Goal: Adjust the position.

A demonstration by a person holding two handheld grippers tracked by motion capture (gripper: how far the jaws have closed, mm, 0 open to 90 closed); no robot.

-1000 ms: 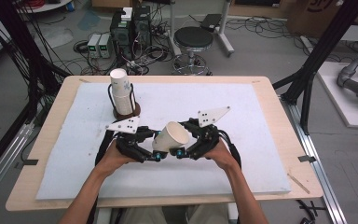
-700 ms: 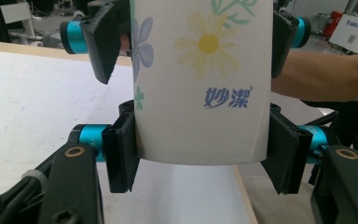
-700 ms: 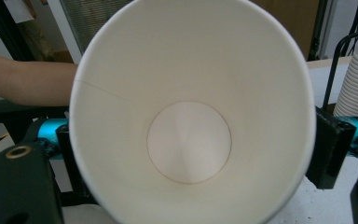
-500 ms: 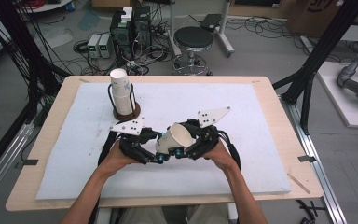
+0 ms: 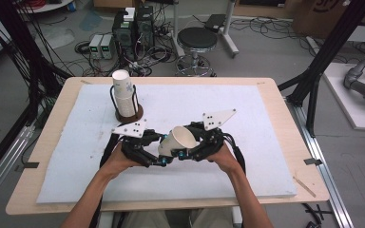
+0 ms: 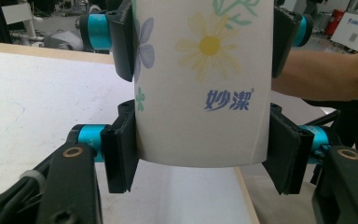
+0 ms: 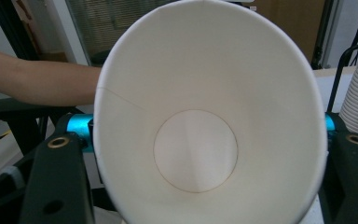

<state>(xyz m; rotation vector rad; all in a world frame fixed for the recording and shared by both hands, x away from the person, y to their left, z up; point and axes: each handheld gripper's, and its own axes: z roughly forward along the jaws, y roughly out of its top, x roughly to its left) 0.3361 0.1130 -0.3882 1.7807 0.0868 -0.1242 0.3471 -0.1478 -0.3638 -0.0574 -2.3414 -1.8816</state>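
Passing a paper cup (image 5: 177,141) from one gripper to the other looks like the step in hand. The cup hangs in the air above the white mat (image 5: 266,142) on the desk (image 5: 285,109), near the person's edge, tilted with its mouth up and toward the right.

The left gripper (image 5: 164,154) is clamped on the cup's lower body: in the left gripper view its black pads (image 6: 121,149) press both sides of the flowered wall (image 6: 200,84), though its jaws have just eased slightly apart. The right gripper (image 5: 190,145) has just been closing with the cup between its jaws, and farther up that same view a second pair of pads (image 6: 121,42) sits against the cup near the rim. In the right gripper view the open mouth (image 7: 209,116) hides the contact, so I judge the grip firm rather than see it there.

Next, the left gripper would have to let go fully while the right one carries the cup alone, likely toward the stack of cups (image 5: 123,92) in the wire holder (image 5: 128,111) at the mat's far left. A hard squeeze could crease the thin wall.
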